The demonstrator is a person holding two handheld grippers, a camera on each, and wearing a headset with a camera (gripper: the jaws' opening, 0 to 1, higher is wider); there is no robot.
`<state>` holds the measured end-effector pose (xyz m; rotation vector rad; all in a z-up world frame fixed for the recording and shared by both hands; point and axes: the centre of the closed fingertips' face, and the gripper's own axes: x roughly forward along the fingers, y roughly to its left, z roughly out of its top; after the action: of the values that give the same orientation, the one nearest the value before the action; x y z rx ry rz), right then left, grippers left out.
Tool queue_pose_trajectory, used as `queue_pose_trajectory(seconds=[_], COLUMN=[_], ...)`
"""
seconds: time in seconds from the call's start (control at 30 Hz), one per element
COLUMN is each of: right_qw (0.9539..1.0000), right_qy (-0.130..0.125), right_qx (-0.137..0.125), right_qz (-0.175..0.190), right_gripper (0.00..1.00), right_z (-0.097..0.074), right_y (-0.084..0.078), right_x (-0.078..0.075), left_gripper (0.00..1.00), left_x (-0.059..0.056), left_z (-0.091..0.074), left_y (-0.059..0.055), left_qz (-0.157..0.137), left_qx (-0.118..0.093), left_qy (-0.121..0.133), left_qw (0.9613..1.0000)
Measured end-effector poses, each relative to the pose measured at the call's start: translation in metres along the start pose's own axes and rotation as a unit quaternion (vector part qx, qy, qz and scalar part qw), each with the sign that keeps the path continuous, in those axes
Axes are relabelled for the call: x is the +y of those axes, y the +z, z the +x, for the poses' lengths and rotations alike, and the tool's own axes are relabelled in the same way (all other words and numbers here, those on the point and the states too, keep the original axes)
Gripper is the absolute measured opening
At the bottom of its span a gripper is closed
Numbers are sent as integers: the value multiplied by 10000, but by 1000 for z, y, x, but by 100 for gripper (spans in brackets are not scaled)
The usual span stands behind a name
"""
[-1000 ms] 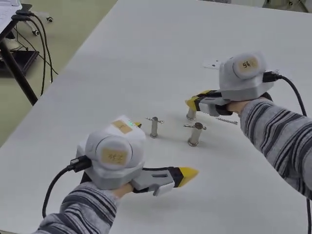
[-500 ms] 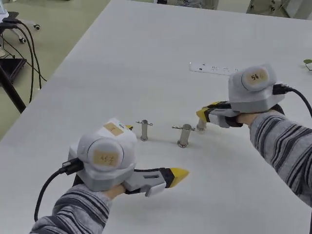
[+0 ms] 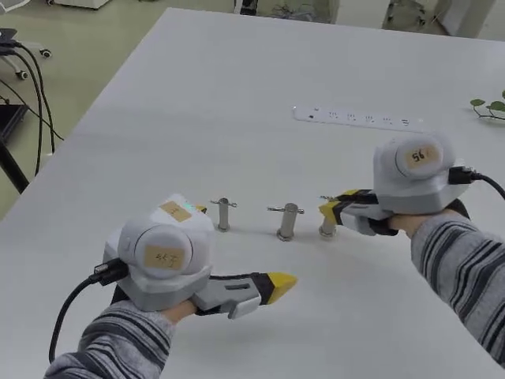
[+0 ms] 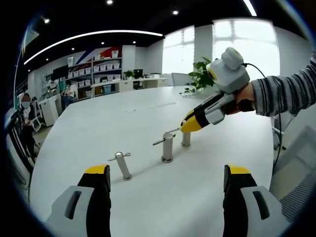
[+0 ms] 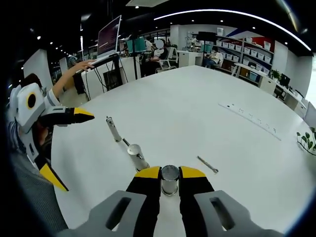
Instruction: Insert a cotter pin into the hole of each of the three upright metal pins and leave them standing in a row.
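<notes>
Three short upright metal pins stand in a row: the left pin [image 3: 223, 215] and the middle pin [image 3: 289, 221] each carry a cotter pin through the top. My right gripper [image 3: 327, 212] is shut on the third pin [image 5: 170, 180] at the right end of the row, jaws on both sides of it. A loose cotter pin [image 5: 207, 164] lies on the table just beyond that pin. My left gripper [image 4: 168, 170] is open, jaws wide apart, held in front of the row and holding nothing; its yellow tips [image 3: 280, 280] are in the head view.
A white power strip [image 3: 355, 118] lies farther back on the white table [image 3: 197, 103]. A green plant [image 3: 489, 106] is at the far right edge. Cables and a stand are on the floor to the left.
My right gripper has carried the third pin from behind the middle pin to the right, into line with the other two. The head camera also shifted. The left gripper stayed open.
</notes>
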<state>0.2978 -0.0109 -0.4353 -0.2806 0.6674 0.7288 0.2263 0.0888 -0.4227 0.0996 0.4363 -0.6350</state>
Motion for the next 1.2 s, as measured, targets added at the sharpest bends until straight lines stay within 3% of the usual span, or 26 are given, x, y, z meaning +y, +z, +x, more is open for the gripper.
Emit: queue_pose_trajectory(seconds=[0.4,0.77,1.2], right_qw=[9998,9994,9997], right_qy=[-60,35,-2], right_qx=[-71,-111,-101], right_qz=[162,326,235], right_gripper=[8,8,8], right_z=[-10,-6,-4], right_y=[-12,-17,-19], right_x=[27,52,63], left_gripper=[95,98,99], left_x=[-3,-4,-5], left_z=[-1,-1,0], left_y=[2,0,0], left_qz=[28,17,38], left_qx=[-16,22,45], left_qy=[-24,-35,-41], left_qw=[10000,10000,10000])
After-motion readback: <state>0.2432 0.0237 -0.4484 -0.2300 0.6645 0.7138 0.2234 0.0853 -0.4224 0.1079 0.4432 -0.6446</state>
